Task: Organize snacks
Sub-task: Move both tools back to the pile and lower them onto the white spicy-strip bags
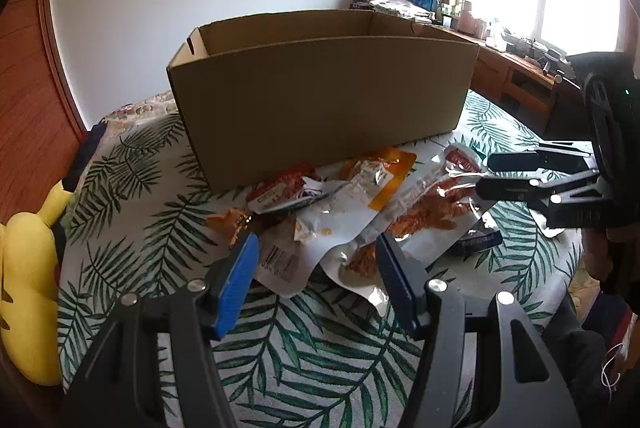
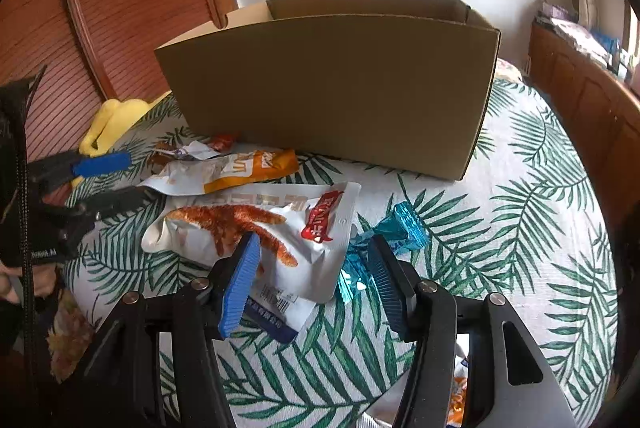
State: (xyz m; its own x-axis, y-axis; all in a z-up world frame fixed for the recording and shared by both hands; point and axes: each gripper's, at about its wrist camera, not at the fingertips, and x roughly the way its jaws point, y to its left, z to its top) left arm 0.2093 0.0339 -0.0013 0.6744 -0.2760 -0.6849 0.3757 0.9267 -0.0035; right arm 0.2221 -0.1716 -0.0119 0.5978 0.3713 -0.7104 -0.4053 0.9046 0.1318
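Snack packets [image 1: 352,212] heaped on the leaf-print cloth [image 1: 160,228], just before the open cardboard box [image 1: 320,88]. Left tool [image 1: 316,268] gaping, nothing gripped, poised over a white pouch [image 1: 332,228]. Right tool [image 2: 314,268] spread too, empty, above the chicken-foot packet [image 2: 256,228], beside a blue wrapper [image 2: 400,224]. Risk ahead: overlapping slick foil, so possibly two packets pinched together, or one sliding free mid-lift short of the box.
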